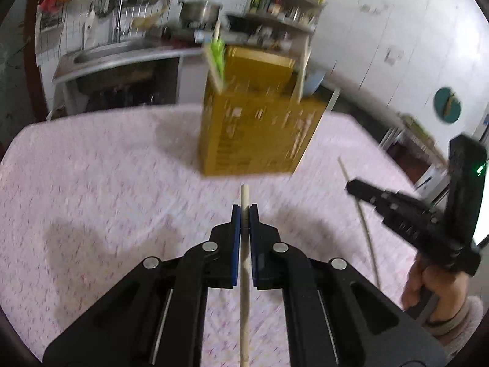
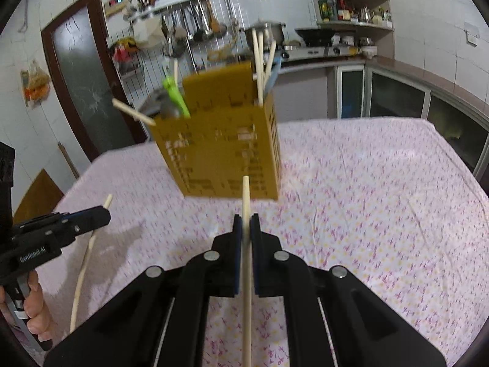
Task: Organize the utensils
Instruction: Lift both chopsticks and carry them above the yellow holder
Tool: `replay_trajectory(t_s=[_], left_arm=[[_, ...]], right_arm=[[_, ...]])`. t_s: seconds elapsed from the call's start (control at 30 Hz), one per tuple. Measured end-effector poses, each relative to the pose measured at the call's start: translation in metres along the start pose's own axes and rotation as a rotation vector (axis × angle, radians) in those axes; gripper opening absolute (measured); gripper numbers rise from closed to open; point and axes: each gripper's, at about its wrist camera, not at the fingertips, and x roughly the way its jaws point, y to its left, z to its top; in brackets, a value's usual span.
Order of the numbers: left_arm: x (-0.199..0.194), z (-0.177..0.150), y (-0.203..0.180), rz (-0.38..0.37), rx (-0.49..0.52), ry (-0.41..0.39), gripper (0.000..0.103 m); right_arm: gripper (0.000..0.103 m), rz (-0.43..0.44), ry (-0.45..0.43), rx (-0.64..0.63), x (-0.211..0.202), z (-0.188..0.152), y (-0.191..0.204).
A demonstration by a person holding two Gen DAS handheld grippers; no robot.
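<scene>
A yellow cardboard box (image 1: 256, 128) stands on the table, also in the right wrist view (image 2: 223, 146). It holds several wooden chopsticks (image 2: 259, 64) and a green-handled utensil (image 2: 175, 94). My left gripper (image 1: 244, 211) is shut on a wooden chopstick (image 1: 245, 269), in front of the box. My right gripper (image 2: 245, 221) is shut on another wooden chopstick (image 2: 246, 269), also in front of the box. The right gripper shows at the right of the left wrist view (image 1: 356, 186) with its chopstick (image 1: 366, 223). The left gripper shows at the left of the right wrist view (image 2: 104, 212).
The table has a pink floral cloth (image 2: 366, 189). Behind it are a sink counter (image 1: 122, 52), a stove counter with pots (image 2: 321, 49), shelves (image 2: 354, 9), hanging utensils (image 2: 189, 27) and a brown door (image 2: 82, 76).
</scene>
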Motion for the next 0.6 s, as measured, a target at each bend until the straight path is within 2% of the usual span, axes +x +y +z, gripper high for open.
replay_trajectory(t_s=[0.03,0.17,0.3,0.47,0.6], left_arm=[[-0.006,0.006,-0.002,-0.009,0.0,-0.039,0.004],[-0.014,0.022,-0.008,-0.037,-0.001,-0.115,0.004],[-0.023,0.036,-0.016,-0.053,0.025,-0.215,0.004],[-0.038,0.053,-0.026,-0.092,0.065,-0.379,0.004],[-0.046,0.065,-0.033,-0.11,0.096,-0.487,0.004]], right_arm=[[0.006,0.004,-0.018,0.002,-0.003,0.003,0.0],[0.006,0.04,-0.093,0.025,-0.016,0.016,-0.002],[0.006,0.066,-0.206,0.035,-0.031,0.032,-0.001],[0.006,0.103,-0.36,0.034,-0.049,0.055,0.002],[0.006,0.104,-0.481,0.008,-0.064,0.07,0.008]])
